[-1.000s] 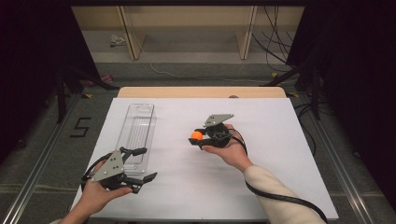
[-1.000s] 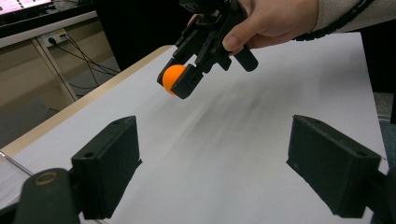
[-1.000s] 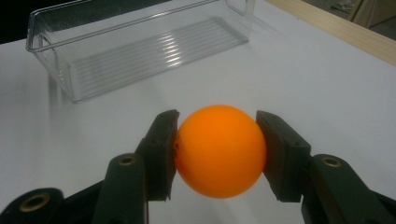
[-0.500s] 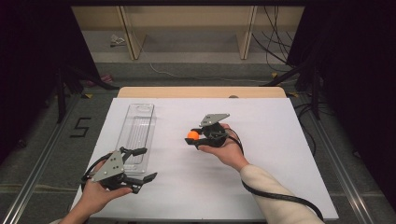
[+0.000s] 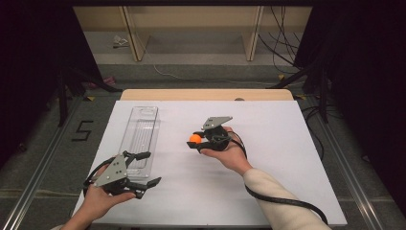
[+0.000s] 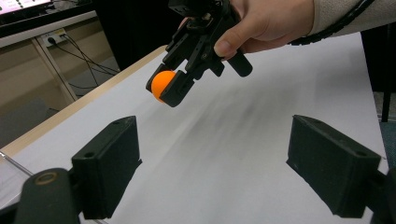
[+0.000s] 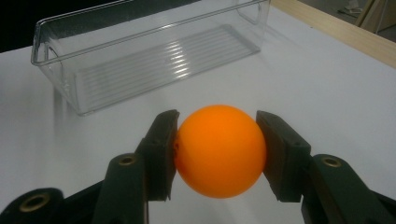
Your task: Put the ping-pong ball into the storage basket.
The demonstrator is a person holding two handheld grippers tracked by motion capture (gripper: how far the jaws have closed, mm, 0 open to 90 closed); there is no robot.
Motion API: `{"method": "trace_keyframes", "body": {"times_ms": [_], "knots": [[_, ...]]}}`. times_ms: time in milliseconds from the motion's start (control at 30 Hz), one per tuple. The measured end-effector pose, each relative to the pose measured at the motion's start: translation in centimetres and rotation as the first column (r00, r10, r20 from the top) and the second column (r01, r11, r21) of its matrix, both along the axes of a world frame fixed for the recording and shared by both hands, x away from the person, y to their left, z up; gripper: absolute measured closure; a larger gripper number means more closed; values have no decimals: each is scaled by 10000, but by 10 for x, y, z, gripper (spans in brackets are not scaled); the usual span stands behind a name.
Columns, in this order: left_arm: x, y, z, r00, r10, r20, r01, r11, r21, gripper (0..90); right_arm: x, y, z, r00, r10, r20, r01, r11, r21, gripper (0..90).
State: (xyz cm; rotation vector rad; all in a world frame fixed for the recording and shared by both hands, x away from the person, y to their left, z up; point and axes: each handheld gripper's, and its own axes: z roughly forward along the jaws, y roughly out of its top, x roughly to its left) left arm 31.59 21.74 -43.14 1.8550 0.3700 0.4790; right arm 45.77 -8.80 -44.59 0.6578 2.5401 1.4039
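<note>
Right tongs (image 5: 200, 140), pinching the orange ball (image 5: 194, 139), had drifted toward 9 o'clock nearer the clear tray (image 5: 140, 136); left tongs (image 5: 145, 168) stayed spread, so probably drop-off next.

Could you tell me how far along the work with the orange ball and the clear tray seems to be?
Done: the right claw has the orange ball clamped, lifted off the table. In hand: carrying it. Left, probably: placing it in the clear tray, which holds nothing yet. The left claw is open beside the tray's near end.

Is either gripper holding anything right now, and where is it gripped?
The right gripper pinches the orange ball across its middle. The left gripper is open, empty.
</note>
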Motion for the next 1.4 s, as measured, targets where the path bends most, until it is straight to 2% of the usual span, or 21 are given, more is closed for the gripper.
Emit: {"method": "trace_keyframes", "body": {"times_ms": [800,1400], "knots": [[0,0,0,10000,-14,28,14,10000,19,165,1,13,1,10000,80,6,-80,9999,112,515],[0,0,1,10000,-26,56,26,10000,33,165,6,16,5,10000,-88,-5,88,9997,226,515]]}}
